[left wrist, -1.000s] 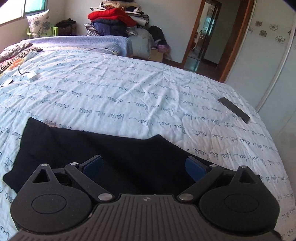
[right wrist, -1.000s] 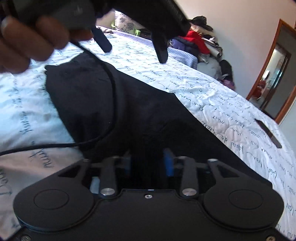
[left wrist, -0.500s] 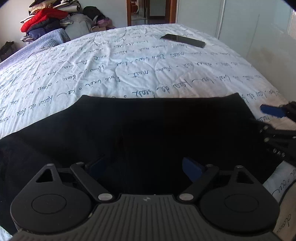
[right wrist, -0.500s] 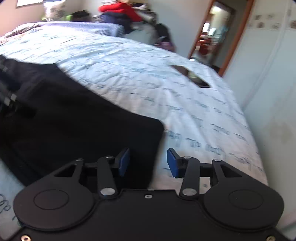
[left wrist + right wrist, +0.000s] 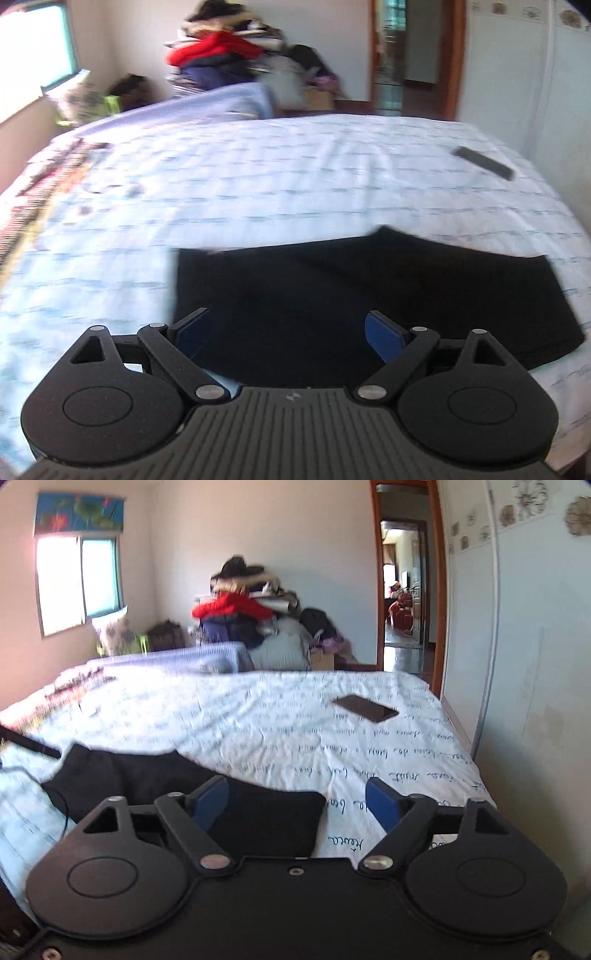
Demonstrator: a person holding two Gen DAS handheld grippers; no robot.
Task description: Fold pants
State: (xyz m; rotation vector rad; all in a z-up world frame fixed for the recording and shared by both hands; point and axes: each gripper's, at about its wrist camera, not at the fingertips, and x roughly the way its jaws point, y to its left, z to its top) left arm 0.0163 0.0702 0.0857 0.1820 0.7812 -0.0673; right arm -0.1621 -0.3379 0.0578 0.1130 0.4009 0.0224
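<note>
The black pants [image 5: 369, 280] lie flat and folded into a short, wide rectangle on the white quilt with blue writing [image 5: 295, 177]. My left gripper [image 5: 286, 317] hovers above their near edge. Its jaws are opening, and nothing is between the blue pads [image 5: 384, 336]. In the right wrist view the pants [image 5: 147, 775] stretch to the left. My right gripper [image 5: 295, 782] hangs over their right end with its jaws opening wide. The fabric lies below them, ungripped.
A dark phone [image 5: 365, 708] lies on the quilt at the far right, also visible as the phone [image 5: 484, 168]. A thin black cable [image 5: 55, 797] crosses the pants' left end. A pile of clothes [image 5: 236, 613] stands beyond the bed. White wardrobe doors [image 5: 535, 664] line the right side.
The right gripper's jaws have spread from half closed to wide, and it has lifted off the fabric. Both grippers pulled up and back, and the left view swung round.
</note>
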